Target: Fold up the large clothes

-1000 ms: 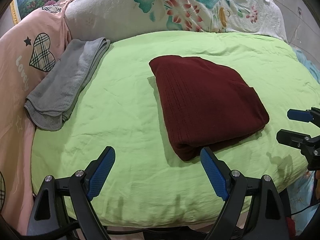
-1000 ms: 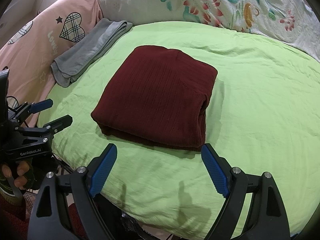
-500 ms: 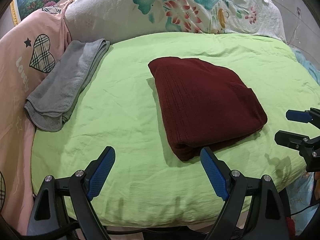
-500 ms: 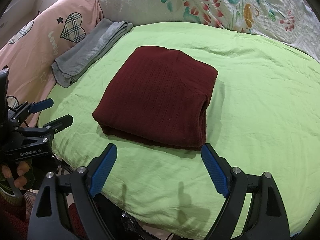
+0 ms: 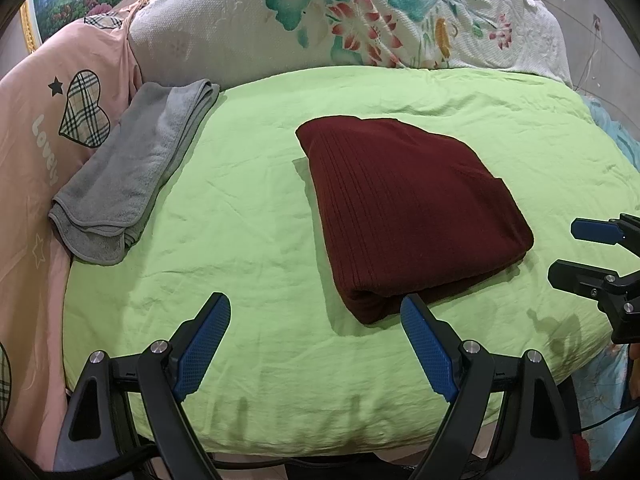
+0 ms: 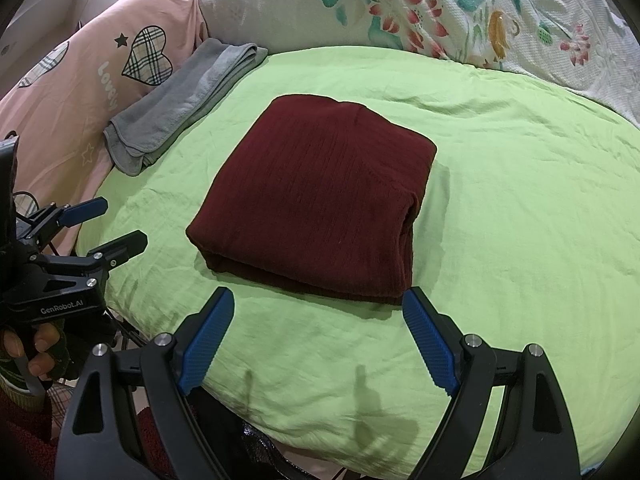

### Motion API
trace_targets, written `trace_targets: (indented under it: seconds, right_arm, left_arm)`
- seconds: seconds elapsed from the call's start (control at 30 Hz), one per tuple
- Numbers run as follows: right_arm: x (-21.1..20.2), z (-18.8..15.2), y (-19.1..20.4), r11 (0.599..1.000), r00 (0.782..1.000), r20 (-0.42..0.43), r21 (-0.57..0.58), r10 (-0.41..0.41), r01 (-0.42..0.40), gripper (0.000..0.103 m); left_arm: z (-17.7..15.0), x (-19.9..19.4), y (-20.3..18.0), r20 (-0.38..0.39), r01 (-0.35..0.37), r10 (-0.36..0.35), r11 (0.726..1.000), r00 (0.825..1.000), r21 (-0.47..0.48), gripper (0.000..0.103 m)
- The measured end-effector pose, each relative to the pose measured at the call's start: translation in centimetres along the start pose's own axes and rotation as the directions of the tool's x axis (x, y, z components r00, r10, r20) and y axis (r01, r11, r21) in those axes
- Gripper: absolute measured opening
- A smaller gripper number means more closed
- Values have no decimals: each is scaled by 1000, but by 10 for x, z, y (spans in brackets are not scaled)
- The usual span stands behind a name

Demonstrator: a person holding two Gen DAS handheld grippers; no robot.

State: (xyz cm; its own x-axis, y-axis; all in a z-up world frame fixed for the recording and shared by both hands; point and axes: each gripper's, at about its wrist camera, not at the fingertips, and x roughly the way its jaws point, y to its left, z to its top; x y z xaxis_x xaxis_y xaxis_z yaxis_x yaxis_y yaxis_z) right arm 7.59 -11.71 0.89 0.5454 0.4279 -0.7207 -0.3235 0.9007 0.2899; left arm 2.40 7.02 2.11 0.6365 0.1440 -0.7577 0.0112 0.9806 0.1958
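Note:
A dark red ribbed garment (image 5: 408, 212) lies folded into a thick rectangle on the green sheet (image 5: 248, 248); it also shows in the right wrist view (image 6: 324, 200). My left gripper (image 5: 316, 312) is open and empty, above the sheet just short of the garment's near left corner; it shows in the right wrist view (image 6: 108, 224) at the left edge. My right gripper (image 6: 318, 308) is open and empty, just short of the garment's near edge; it shows in the left wrist view (image 5: 564, 252) at the right.
A folded grey towel (image 5: 128, 176) lies at the sheet's left edge, also in the right wrist view (image 6: 184, 100). A pink quilt with plaid hearts (image 5: 32, 128) lies left. A white floral blanket (image 5: 340, 20) is bunched behind. The bed's near edge (image 5: 320, 440) drops off.
Both grippers have drawn back very slightly from the folded garment and stay open. The garment has not moved.

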Motion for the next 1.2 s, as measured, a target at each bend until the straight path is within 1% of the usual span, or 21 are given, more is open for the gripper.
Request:
trace_targets:
  seconds: [0.6, 1.2]
  right_arm:
    - [-1, 2, 0, 1000, 1000, 6, 3, 0, 0, 86]
    - [1, 17, -11, 1000, 1000, 26, 17, 10, -11, 86]
  left_arm:
    - [4, 5, 2, -5, 0, 0, 1000, 1000, 0, 88]
    - [23, 10, -6, 14, 1, -1, 1000, 1000, 17, 87]
